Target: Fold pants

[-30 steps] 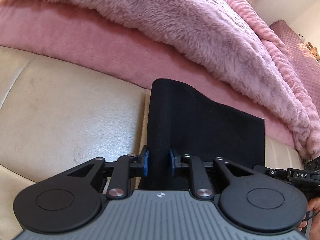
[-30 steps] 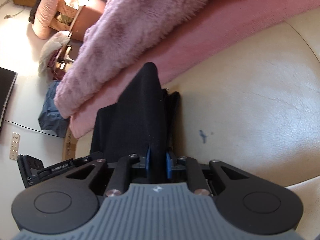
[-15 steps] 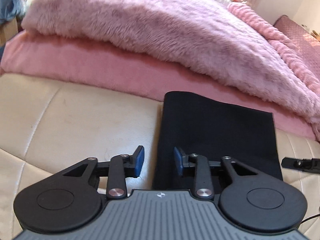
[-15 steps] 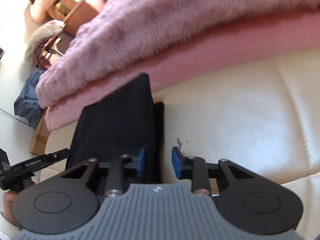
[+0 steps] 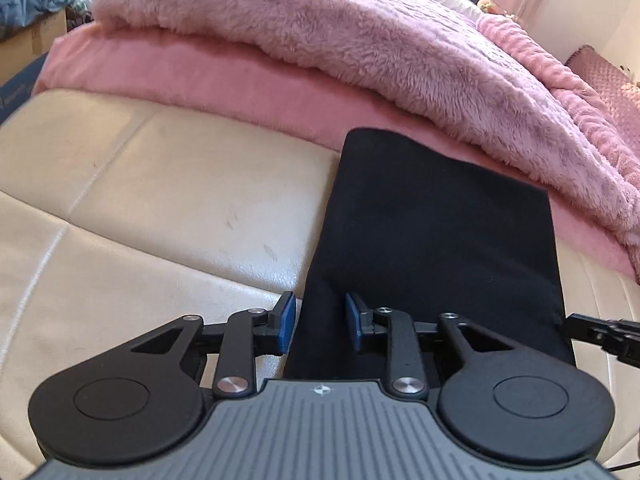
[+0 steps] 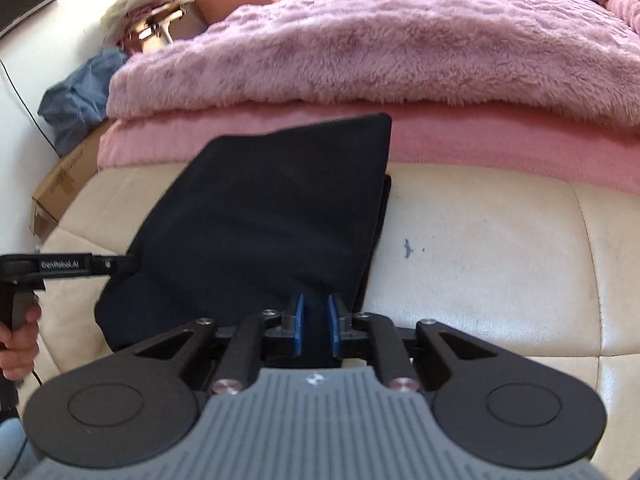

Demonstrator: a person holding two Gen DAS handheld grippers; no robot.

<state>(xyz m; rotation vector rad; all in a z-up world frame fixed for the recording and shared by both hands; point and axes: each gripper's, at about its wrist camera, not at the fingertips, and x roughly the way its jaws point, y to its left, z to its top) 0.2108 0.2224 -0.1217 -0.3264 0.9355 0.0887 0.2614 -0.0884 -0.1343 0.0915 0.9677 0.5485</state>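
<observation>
The black pants (image 5: 436, 236) lie folded into a rectangle on the cream leather seat (image 5: 168, 200), far edge against the pink bedding. My left gripper (image 5: 318, 322) is at the near left corner; its blue pads stand apart with cloth between them. The pants also show in the right wrist view (image 6: 272, 216). My right gripper (image 6: 316, 326) is at the near right corner, with its pads close together on a ridge of the cloth. The other gripper shows at the edge of each view.
A fluffy pink blanket (image 5: 360, 40) lies over a pink mattress (image 5: 200, 76) behind the pants. Cardboard boxes (image 6: 60, 188), a blue cloth pile (image 6: 76, 104) and furniture stand on the floor at the left. A small blue mark (image 6: 407, 247) is on the seat.
A second ago both grippers held the pants raised. They let go and opened half a second ago. Now the pants lie flatter, the right gripper has closed on the near edge and the left has narrowed.
</observation>
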